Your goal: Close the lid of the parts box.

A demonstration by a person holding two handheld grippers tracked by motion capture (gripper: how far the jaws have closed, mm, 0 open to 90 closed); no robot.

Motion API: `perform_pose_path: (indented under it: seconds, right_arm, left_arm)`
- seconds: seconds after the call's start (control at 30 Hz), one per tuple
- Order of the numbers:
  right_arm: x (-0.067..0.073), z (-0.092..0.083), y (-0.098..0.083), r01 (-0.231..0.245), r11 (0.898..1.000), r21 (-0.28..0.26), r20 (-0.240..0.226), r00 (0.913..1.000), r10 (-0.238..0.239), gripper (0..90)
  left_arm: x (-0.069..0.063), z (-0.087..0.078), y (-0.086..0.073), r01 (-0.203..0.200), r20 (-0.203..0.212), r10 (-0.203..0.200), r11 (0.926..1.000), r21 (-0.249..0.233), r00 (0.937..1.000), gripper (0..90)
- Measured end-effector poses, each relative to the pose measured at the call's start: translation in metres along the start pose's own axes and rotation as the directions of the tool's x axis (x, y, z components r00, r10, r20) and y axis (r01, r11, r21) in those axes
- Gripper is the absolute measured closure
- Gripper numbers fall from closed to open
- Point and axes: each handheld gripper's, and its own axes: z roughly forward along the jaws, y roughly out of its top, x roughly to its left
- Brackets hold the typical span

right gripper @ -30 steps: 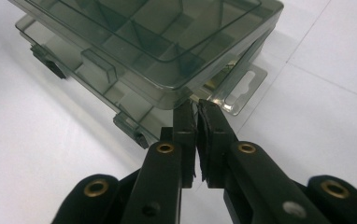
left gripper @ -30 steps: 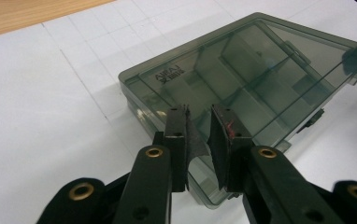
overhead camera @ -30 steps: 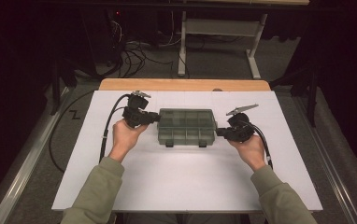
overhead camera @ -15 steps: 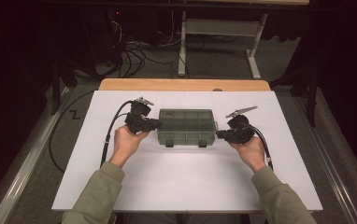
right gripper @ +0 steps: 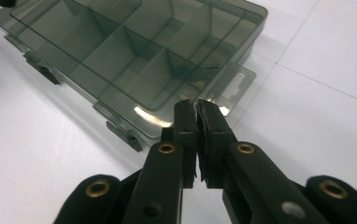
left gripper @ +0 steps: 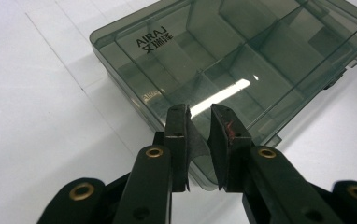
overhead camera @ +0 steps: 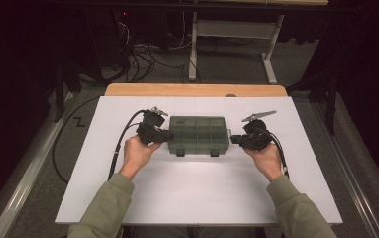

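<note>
Box (overhead camera: 198, 135): on the table (overhead camera: 187, 198), between both grippers.
Left gripper (left gripper: 200, 126): jaws pinch the box's end corner.
Right gripper (right gripper: 198, 112): jaws pressed together at the box's tab.

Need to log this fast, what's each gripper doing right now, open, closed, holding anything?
Left gripper: jaws closed on the end wall of the plastic box.
Right gripper: jaws shut, at the box's hang tab; grip unclear.

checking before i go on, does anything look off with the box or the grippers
Nothing stands out. The compartment box lies flat and closed on the white table, no cracks or spills visible. Only some red marks on a left gripper pad.
</note>
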Motion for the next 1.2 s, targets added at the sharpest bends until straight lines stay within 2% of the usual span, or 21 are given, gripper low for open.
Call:
perform_pose_path:
  seconds: [0.13, 0.53, 0.7, 0.77, 0.9, 1.0, 1.1, 1.2]
  right_arm:
    - [0.004, 0.003, 0.001, 0.006, 1.0, 0.003, -0.01, 0.9999, -0.006, 88.2]
    - [0.013, 0.011, 0.006, 0.019, 1.0, 0.012, -0.025, 0.9995, -0.019, 88.0]
    - [0.013, 0.018, 0.006, 0.016, 1.0, 0.023, -0.03, 0.9994, -0.015, 88.0]
    - [0.014, 0.018, 0.006, 0.018, 1.0, 0.024, -0.031, 0.9994, -0.017, 86.9]
    - [0.017, 0.017, 0.006, 0.034, 0.999, 0.028, -0.022, 0.9992, -0.033, 84.8]
    - [0.017, 0.016, 0.006, 0.03, 0.999, 0.028, -0.012, 0.9995, -0.03, 81.6]
    - [0.016, 0.014, 0.005, 0.023, 1.0, 0.022, -0.003, 0.9997, -0.023, 80.0]
    - [0.014, 0.011, 0.005, 0.016, 1.0, 0.015, 0.005, 0.9999, -0.016, 78.9]
  left_arm:
    - [-0.001, 0.002, -0.003, -0.015, -0.003, 0.015, 0.9998, 0.012, 0.9999, 76.9]
    - [-0.002, 0.004, -0.005, -0.026, -0.007, 0.026, 0.9995, 0.017, 0.9996, 76.5]
    - [-0.004, 0.006, -0.009, -0.053, -0.017, 0.054, 0.9982, 0.025, 0.9984, 75.6]
    - [-0.005, 0.005, -0.01, -0.064, -0.009, 0.064, 0.9976, 0.027, 0.9979, 74.3]
    - [-0.006, 0.004, -0.011, -0.075, -0.004, 0.075, 0.9969, 0.023, 0.9972, 68.7]
    - [-0.006, 0.003, -0.008, -0.064, 0.004, 0.064, 0.998, 0.007, 0.998, 64.9]
    - [-0.007, 0.001, -0.008, -0.06, 0.003, 0.06, 0.9982, -0.003, 0.9982, 56.2]
    - [-0.009, -0.001, -0.008, -0.087, -0.01, 0.086, 0.9959, -0.027, 0.9962, 49.1]
